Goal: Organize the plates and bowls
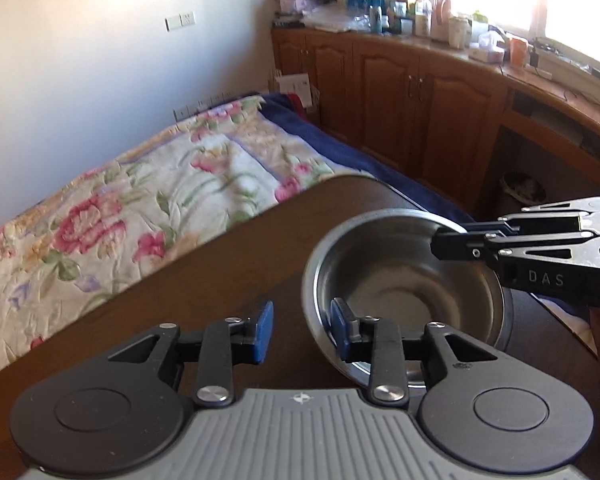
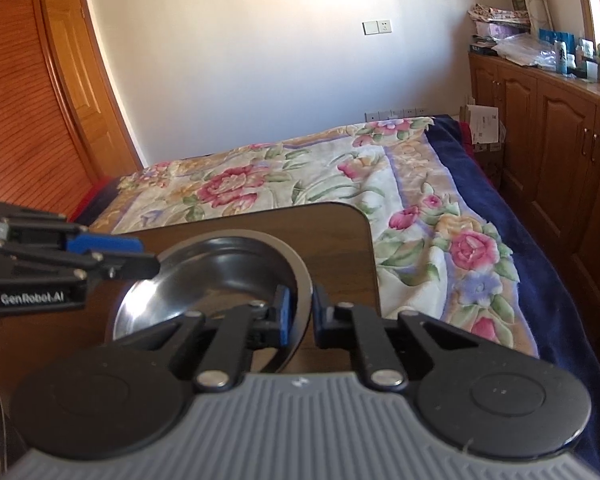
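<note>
Pinching steel bowl (image 2: 220,280) rim: right gripper (image 2: 300,316) (DAS) | left gripper (image 1: 300,332) (GenRobot.AI) apparently parted, straddling rim

I read "DAS" in pale letters on the side of my right gripper (image 1: 452,246), seen from the left wrist. On my left gripper (image 2: 140,258), from the right wrist, I read "GenRobot.AI". Nothing else is legible to me.

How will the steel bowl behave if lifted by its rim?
The steel bowl looks thin and rigid, probably light. Its polished wall looks slick, so the right gripper, pinching the rim, may slip. Held at one edge, it will likely tilt.
</note>
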A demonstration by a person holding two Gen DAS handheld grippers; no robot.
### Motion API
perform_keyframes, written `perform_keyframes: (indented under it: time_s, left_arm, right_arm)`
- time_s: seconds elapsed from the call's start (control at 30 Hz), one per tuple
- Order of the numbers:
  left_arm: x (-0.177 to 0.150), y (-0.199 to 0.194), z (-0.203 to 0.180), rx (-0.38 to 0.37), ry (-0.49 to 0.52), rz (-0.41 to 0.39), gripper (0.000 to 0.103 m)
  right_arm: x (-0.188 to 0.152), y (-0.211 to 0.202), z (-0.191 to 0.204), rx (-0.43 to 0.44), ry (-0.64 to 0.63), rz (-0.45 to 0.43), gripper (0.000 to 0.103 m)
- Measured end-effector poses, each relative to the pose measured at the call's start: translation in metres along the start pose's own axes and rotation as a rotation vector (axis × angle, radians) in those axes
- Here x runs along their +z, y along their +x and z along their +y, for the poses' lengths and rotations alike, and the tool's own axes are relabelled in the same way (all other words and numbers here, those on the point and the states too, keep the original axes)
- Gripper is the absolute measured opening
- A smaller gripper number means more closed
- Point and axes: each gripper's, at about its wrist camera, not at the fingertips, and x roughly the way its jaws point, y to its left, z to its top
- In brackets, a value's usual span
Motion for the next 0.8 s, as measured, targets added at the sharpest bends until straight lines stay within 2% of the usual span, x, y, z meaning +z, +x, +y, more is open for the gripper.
perform_keyframes:
  time_s: [0.03,0.07,0.2,0.43,0.8]
  left_arm:
    - [-0.001,0.001,-0.001,-0.007,0.003,0.011,0.028]
    - [-0.002,0.002,-0.002,-0.024,0.003,0.024,0.02]
    - [-0.007,-0.004,-0.001,-0.026,-0.007,0.02,0.018]
    - [-0.004,-0.037,-0.003,-0.003,-0.003,-0.054,0.015]
    - [-0.011,-0.097,-0.002,0.02,-0.014,-0.151,0.015]
  right_arm:
    - [0.0,-0.001,0.001,-0.001,0.003,-0.001,0.012]
    - [-0.001,-0.001,0.002,-0.003,0.005,-0.001,0.012]
    - [-0.002,-0.001,0.003,0.0,0.017,-0.004,0.012]
    - [-0.004,-0.01,0.004,0.028,0.055,-0.023,0.012]
    - [0.012,-0.05,0.033,0.03,-0.006,-0.121,0.012]
